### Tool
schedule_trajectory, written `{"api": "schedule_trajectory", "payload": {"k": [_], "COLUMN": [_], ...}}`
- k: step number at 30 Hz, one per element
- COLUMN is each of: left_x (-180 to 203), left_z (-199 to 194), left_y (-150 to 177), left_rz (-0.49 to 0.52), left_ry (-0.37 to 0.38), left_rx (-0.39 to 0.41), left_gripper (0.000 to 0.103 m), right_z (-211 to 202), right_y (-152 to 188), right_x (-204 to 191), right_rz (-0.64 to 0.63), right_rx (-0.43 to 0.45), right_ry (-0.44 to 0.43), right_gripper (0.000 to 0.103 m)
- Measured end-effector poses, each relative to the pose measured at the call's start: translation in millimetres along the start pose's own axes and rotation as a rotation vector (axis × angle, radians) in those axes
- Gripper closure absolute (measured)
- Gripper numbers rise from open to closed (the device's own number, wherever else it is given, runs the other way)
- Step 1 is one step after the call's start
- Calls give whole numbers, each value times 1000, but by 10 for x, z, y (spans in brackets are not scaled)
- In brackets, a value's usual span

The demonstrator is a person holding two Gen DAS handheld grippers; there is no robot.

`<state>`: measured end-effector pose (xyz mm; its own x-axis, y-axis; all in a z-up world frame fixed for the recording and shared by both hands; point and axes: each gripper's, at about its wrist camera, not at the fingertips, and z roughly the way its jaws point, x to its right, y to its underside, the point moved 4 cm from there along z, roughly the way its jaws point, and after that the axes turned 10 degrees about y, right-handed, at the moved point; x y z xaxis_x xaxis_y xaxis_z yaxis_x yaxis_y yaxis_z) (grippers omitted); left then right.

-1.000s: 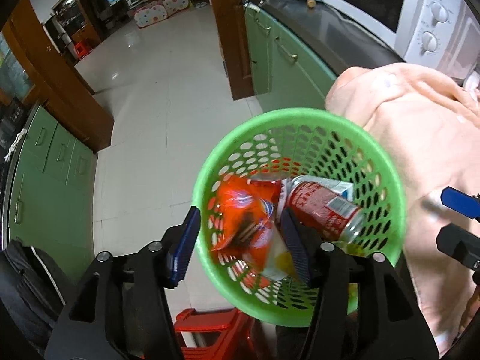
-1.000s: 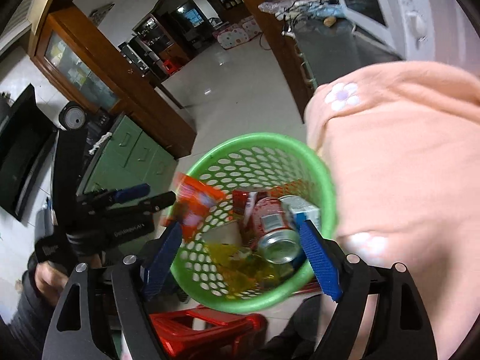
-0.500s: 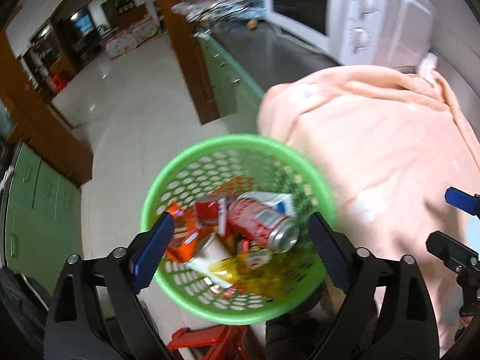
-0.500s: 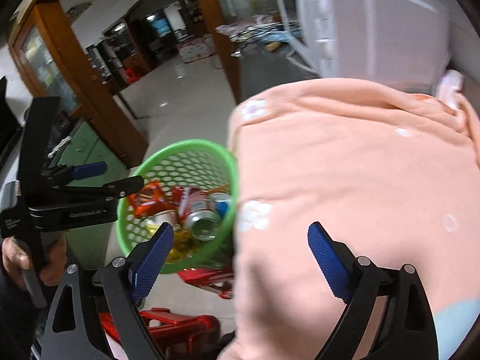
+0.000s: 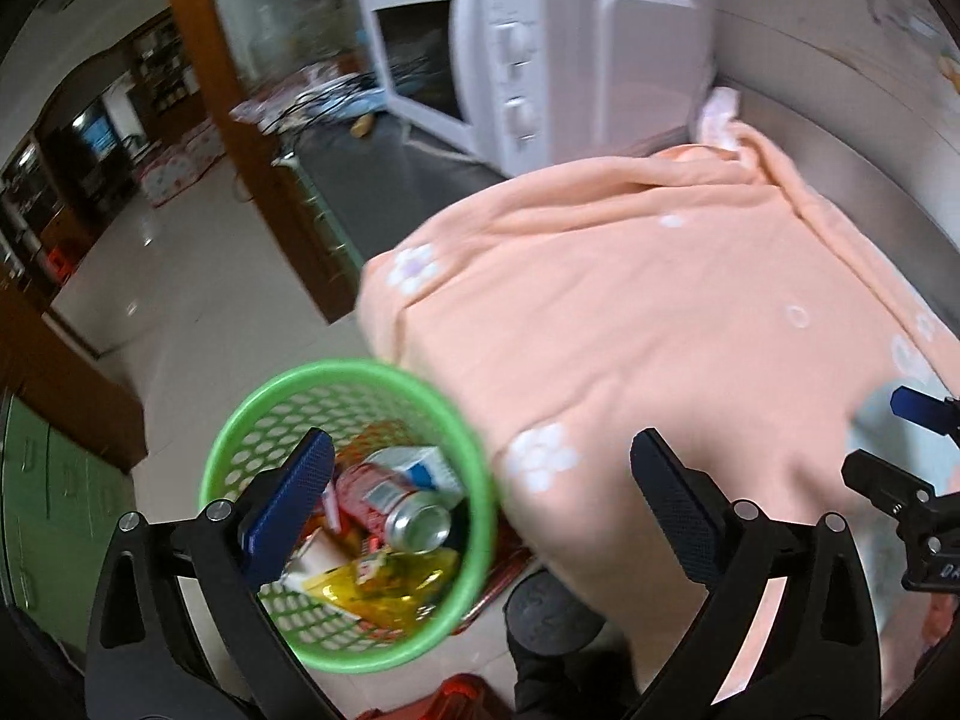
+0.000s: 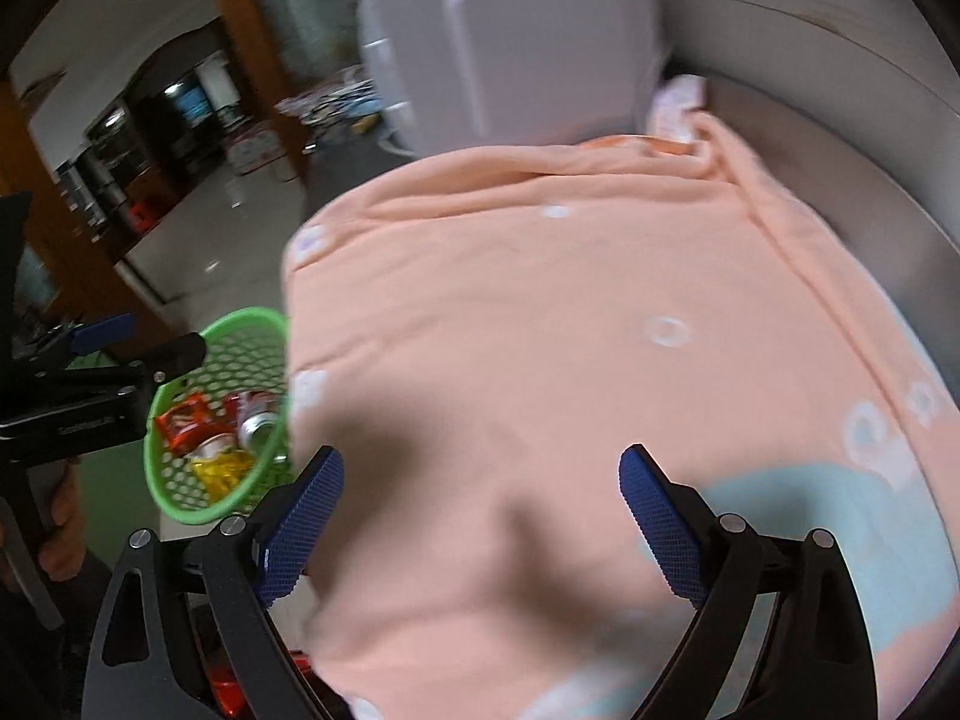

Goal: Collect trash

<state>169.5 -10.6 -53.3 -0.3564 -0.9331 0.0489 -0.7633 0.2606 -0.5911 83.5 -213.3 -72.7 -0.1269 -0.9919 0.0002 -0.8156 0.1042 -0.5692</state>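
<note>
A white microwave (image 5: pixel 510 54) stands on the dark countertop (image 5: pixel 384 180) beside a peach flowered blanket (image 5: pixel 630 324); pale glossy floor tiles (image 5: pixel 150 276) run past green cabinets (image 5: pixel 54 498) toward a dim doorway.

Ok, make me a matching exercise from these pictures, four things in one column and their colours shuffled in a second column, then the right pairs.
Things:
1. basket
2. cloth
3. microwave
4. can

Colours:
A. white
B. red with a silver end
C. green
D. peach with pale flowers

Pairs: 1-C, 2-D, 3-A, 4-B
</note>
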Motion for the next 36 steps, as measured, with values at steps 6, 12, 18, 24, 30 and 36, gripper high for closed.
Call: {"api": "schedule_trajectory", "payload": {"k": [6, 12, 18, 24, 30, 36], "left_x": [449, 843, 1170, 1349, 1464, 1551], "left_z": [-25, -41, -63, -62, -75, -118], "left_y": [-66, -82, -72, -33, 33, 76], "left_rz": [50, 92, 137, 172, 164, 172], "left_ry": [54, 89, 126, 129, 154, 167], "left_rx": [11, 10, 6, -7, -24, -21], "left_gripper": [5, 5, 5, 5, 5, 5], "right_z": [-131, -301, -451, -599, -694, -756], "right_y": [103, 243, 386, 474, 565, 635], "right_x": [368, 644, 881, 1053, 1157, 1259], "right_rz": [48, 79, 117, 157, 171, 204], "right_rx": [11, 16, 16, 28, 34, 43], "right_ry": [84, 137, 188, 231, 262, 273], "right_gripper": [12, 12, 12, 12, 11, 11]}}
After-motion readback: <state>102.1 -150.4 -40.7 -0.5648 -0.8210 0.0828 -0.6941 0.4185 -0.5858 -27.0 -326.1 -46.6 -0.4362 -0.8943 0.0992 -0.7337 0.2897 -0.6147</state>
